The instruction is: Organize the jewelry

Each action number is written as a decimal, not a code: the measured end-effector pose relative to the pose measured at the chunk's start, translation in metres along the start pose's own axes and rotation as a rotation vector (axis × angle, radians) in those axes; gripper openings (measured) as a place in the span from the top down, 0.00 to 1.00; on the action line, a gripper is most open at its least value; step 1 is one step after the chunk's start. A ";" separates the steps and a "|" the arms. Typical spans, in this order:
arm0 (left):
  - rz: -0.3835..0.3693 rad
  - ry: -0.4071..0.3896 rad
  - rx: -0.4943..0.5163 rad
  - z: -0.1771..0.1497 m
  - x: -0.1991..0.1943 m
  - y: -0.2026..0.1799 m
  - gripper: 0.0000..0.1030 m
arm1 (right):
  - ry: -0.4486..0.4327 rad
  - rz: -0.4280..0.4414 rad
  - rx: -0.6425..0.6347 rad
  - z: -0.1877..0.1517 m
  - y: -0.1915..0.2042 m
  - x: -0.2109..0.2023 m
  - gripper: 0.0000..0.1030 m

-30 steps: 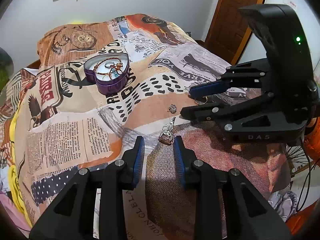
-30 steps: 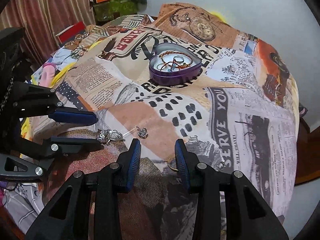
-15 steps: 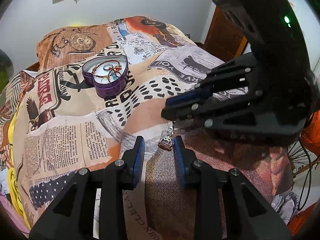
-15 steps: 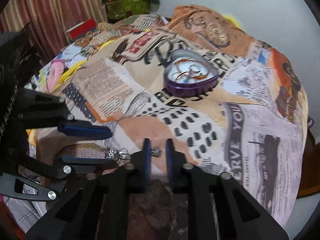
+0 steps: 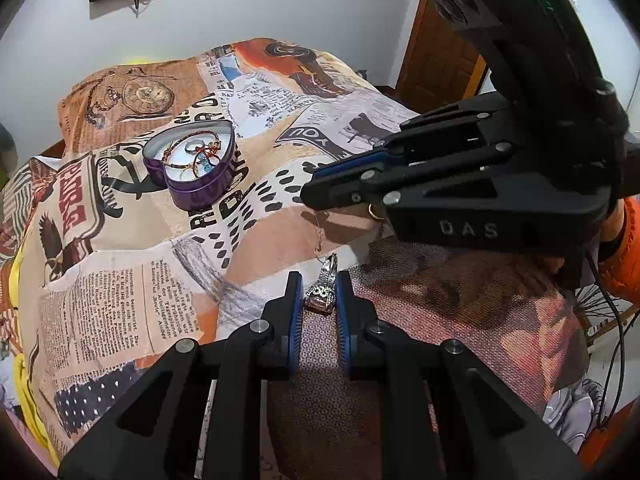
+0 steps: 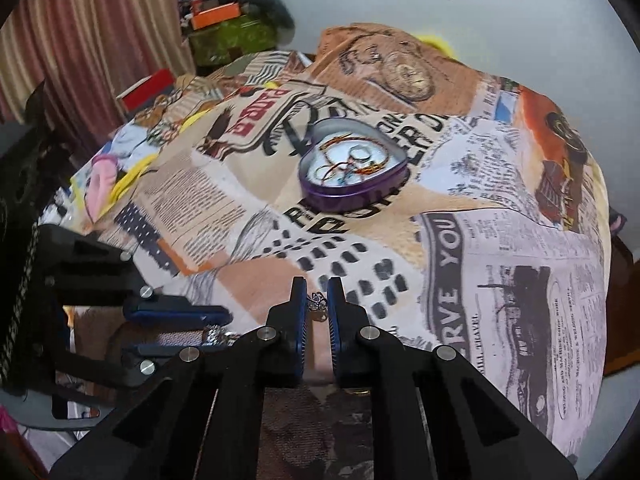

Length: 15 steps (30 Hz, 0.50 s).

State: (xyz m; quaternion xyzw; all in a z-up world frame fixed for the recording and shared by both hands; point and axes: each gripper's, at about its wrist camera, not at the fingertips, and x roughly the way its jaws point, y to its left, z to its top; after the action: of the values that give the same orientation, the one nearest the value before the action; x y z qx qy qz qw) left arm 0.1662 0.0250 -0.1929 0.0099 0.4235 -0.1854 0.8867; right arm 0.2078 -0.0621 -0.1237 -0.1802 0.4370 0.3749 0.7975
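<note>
A purple heart-shaped tin (image 5: 192,168) with bracelets and rings inside sits on the printed cloth; it also shows in the right wrist view (image 6: 352,168). My left gripper (image 5: 319,298) has its jaws close around a silver pendant (image 5: 322,292) lying on the cloth. My right gripper (image 6: 317,302) is shut on a small silver charm (image 6: 317,301) at the end of a thin chain (image 5: 320,236) that runs up from the pendant. The right gripper (image 5: 320,188) hangs above the cloth. A gold ring (image 5: 374,211) lies under it.
The printed cloth (image 5: 120,280) covers a bed. A wooden door (image 5: 436,60) stands at the back right. Curtains (image 6: 80,40) and stacked boxes (image 6: 224,28) are beyond the far side. A person's orange sleeve (image 5: 624,248) is at the right edge.
My right gripper closed on the small charm and lifted it, drawing the chain up. My left gripper moved forward and its jaws narrowed around the pendant.
</note>
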 end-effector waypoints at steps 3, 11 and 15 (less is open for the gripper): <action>0.004 -0.001 -0.012 0.000 -0.002 0.002 0.85 | -0.007 -0.004 0.013 -0.001 -0.004 -0.004 0.91; 0.058 -0.019 -0.071 0.007 -0.008 0.015 0.85 | -0.069 -0.021 0.033 0.006 -0.010 -0.027 0.91; 0.080 -0.047 -0.104 0.015 -0.016 0.024 0.85 | -0.112 -0.035 0.035 0.013 -0.011 -0.040 0.91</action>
State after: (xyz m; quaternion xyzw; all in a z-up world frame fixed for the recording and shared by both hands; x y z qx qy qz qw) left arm 0.1765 0.0498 -0.1750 -0.0238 0.4108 -0.1279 0.9024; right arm 0.2102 -0.0786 -0.0838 -0.1528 0.3947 0.3626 0.8303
